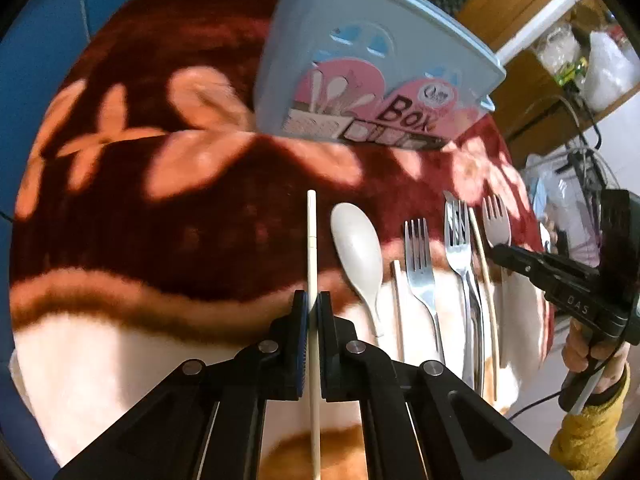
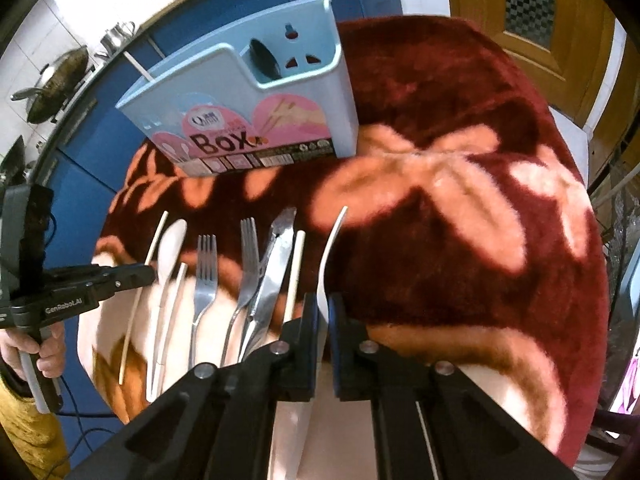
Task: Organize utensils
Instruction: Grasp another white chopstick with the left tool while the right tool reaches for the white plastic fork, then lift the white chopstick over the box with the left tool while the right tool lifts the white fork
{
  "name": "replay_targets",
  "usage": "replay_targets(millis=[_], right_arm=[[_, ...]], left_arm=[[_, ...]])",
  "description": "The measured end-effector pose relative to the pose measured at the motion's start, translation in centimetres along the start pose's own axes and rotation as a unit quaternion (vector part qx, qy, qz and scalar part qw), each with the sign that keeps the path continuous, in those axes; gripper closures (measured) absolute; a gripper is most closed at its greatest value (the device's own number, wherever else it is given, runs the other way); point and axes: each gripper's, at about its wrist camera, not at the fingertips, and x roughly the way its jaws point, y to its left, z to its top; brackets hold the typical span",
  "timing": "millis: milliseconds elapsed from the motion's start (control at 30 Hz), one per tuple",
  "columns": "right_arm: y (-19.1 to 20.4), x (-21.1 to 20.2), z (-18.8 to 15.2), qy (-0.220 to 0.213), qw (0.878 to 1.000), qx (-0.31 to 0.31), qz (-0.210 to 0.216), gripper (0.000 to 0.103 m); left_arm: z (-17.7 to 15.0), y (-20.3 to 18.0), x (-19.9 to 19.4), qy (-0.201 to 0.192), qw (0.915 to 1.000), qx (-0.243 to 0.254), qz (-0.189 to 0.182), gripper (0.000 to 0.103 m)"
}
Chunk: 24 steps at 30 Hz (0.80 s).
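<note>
Nearest the lens in the left wrist view, the left gripper is seen at the bottom centre, its jaws drawn narrow onto a pale chopstick that runs up the middle of the frame. To the right of it, a cream spoon, a second chopstick, a steel fork, a further fork lying with a table knife and a third chopstick are laid side by side on the red floral blanket. At the far right, the right gripper is seen reaching onto a pale fork.

In the right wrist view, that same pale fork is seen edge-on at bottom centre, clamped between narrow jaws. The blue utensil box stands at the upper centre of the frame, well apart from the row, with a dark spoon already in its right compartment.

Both pieces are judged to be gripped but not yet lifted. The chopstick is held along a thin round shaft, so it could swivel or slip out if tilted quickly. The fork is pinched across its thin edge and could twist between the pads. The blanket is soft and plush, so tips could snag in the pile on lift-off and drag neighbouring pieces out of line. The box is light and tall, so it could be tipped by a careless insertion.
</note>
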Motion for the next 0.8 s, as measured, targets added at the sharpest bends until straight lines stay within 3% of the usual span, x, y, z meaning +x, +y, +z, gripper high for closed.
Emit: replay_targets(millis=[200,333,433,633,800], right_arm=[[0.2,-2.3,-1.1,-0.058,0.998,-0.001,0.020,0.096],[0.3,-4.0,-2.2,-0.106,0.994,-0.005,0.025,0.096],[1.6,-4.5,-2.7,-0.138,0.990,-0.003,0.035,0.096],[3.8,-7.2,-2.3,-0.217,0.976,-0.025,0.018,0.096],[4.9,-9.1,-1.0,-0.270,0.962,-0.050,0.006,0.096]], left_arm=[[-1.6,0.4,-2.7,-0.075,0.9968,-0.003,-0.026,0.099],[-2.4,-0.6,-5.2,-0.148,0.9884,0.013,-0.032,0.099],[-2.5,-1.9,-7.2,-0.214,0.9763,0.026,-0.025,0.099],[-0.2,-4.0,-9.4,-0.278,0.9598,0.032,-0.020,0.099],[2.1,-5.6,-11.1,-0.338,0.9397,0.052,0.007,0.099]])
